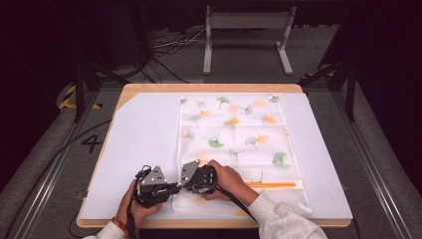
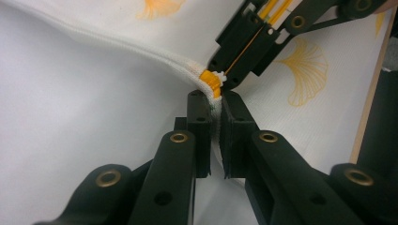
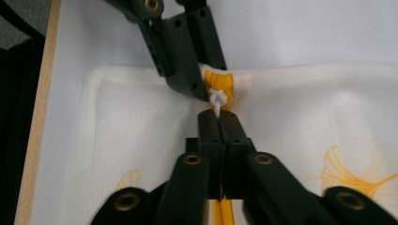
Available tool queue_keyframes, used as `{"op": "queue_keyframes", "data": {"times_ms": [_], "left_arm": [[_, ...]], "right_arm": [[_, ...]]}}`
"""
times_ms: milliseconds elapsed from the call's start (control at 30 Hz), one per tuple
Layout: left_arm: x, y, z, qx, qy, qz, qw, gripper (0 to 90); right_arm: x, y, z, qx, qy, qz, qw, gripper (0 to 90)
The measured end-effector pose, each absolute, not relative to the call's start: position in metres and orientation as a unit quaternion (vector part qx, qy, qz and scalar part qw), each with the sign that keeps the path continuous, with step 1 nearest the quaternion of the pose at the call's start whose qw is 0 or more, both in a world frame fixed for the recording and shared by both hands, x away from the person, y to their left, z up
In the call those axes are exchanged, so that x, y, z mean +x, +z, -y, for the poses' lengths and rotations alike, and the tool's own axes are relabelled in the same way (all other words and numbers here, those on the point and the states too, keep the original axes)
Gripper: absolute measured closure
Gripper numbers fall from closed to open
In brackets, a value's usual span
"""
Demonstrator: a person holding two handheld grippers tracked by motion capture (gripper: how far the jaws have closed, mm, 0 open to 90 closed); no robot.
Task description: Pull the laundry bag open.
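Both grippers clamped: left gripper (image 2: 215, 105) on cloth (image 1: 234, 129) hem, right gripper (image 3: 219, 117) on white cord (image 3: 217, 99); next, pull cord steadily

The white mat (image 1: 144, 139) left of the cloth bag (image 1: 234, 129) lies bare, giving a hand plenty of room to sweep across that side of the tabletop (image 1: 209, 87). A bare strip of mat also runs along the bag's right edge. At the near edge it is crowded: the left gripper (image 1: 171, 188) and right gripper (image 1: 180, 183) meet tip to tip at the bag's corner, both hands bunched close behind them.
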State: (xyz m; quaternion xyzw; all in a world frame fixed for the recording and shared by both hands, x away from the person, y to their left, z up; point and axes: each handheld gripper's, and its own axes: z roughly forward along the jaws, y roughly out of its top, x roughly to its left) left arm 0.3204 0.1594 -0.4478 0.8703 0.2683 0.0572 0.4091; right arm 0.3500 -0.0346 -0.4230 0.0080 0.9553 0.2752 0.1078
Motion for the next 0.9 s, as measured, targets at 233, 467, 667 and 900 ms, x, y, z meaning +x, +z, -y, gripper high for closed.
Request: {"op": "queue_keyframes", "data": {"times_ms": [233, 467, 667, 900], "left_arm": [[0.32, -0.448, -0.159, 0.866, 0.059, -0.272, 0.415, 83.2], [0.32, -0.449, -0.16, 0.865, 0.058, -0.272, 0.418, 82.2], [0.319, -0.45, -0.16, 0.865, 0.054, -0.275, 0.417, 82.0], [0.319, -0.45, -0.16, 0.866, 0.054, -0.275, 0.415, 80.9]], "right_arm": [[0.351, -0.422, 0.038, 0.021, 0.287, -0.953, 0.091, 81.7], [0.348, -0.424, 0.042, 0.05, 0.311, -0.939, 0.136, 63.9], [0.34, -0.43, 0.038, 0.036, 0.314, -0.937, 0.147, 76.1], [0.34, -0.431, 0.04, 0.032, 0.315, -0.937, 0.147, 84.0]]}}
